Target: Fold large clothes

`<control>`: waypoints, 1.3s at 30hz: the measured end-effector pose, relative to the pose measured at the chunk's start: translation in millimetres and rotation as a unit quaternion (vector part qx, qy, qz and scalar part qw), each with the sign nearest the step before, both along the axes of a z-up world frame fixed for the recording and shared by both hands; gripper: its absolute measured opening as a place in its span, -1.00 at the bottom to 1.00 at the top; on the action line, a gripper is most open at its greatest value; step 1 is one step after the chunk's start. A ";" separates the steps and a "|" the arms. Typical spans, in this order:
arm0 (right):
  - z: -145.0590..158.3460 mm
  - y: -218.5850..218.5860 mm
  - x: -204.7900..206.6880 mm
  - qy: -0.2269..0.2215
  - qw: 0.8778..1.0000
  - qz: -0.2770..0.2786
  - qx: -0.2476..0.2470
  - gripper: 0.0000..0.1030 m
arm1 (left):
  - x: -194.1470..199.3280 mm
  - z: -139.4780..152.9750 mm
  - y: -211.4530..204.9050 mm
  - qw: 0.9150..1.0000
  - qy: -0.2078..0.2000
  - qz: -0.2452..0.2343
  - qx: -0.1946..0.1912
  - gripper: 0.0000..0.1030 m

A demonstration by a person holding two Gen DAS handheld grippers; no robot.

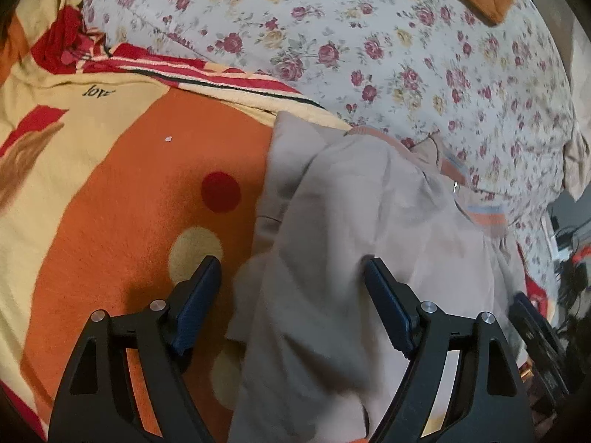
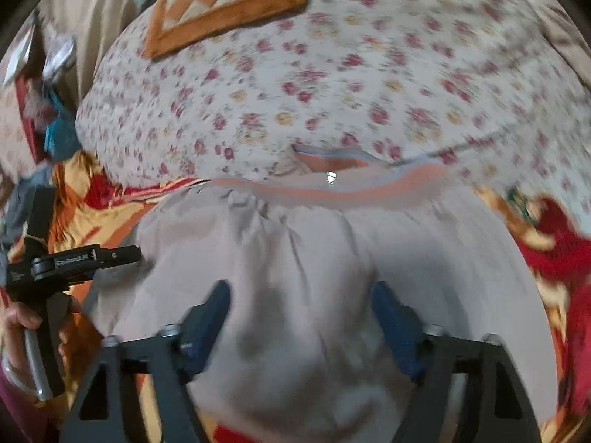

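floral bed (image 1: 388, 55), orange fleece blanket (image 1: 122, 203), soft beige garment (image 2: 295, 277) lengthwise, striped waistband (image 2: 325, 188) far, left gripper (image 1: 291, 277) and right gripper (image 2: 301, 306) fingers spread open

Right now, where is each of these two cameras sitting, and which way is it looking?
Left wrist: on the left gripper, looking over its open blue fingers at the beige garment on the orange blanket.
Right wrist: on the right gripper, open over the same garment; the person's left hand shows.
Shared: garment, floral sheet.
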State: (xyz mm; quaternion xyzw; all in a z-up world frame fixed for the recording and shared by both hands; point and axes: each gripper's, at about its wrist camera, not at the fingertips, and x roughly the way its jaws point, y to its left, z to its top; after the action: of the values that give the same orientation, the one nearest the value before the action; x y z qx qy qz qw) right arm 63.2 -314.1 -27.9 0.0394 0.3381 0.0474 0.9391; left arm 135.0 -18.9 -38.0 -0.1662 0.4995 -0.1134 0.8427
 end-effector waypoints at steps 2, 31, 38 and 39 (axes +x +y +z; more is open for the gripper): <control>-2.8 6.5 19.0 0.012 1.000 0.010 0.007 0.24 | 4.0 -0.8 -1.5 1.000 0.001 -0.006 0.003 0.58; 1.0 -102.1 -27.6 0.056 0.996 -0.041 0.062 0.35 | 18.6 32.5 -31.7 0.998 0.009 -0.064 0.007 -0.87; -1.9 -146.1 -38.2 0.031 0.987 -0.085 0.137 0.35 | -8.8 118.8 -110.0 0.990 -0.048 -0.131 0.019 -0.90; -0.8 -150.5 -39.1 0.028 0.985 -0.091 0.146 0.35 | -10.0 126.0 -125.4 0.988 -0.050 -0.146 0.019 -0.90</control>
State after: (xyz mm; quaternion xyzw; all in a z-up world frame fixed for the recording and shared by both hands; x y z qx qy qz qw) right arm 24.2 -464.6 -28.8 0.2077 0.3489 0.0098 0.9138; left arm 125.0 -144.3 88.0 -0.0702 0.4777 -0.2337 0.8440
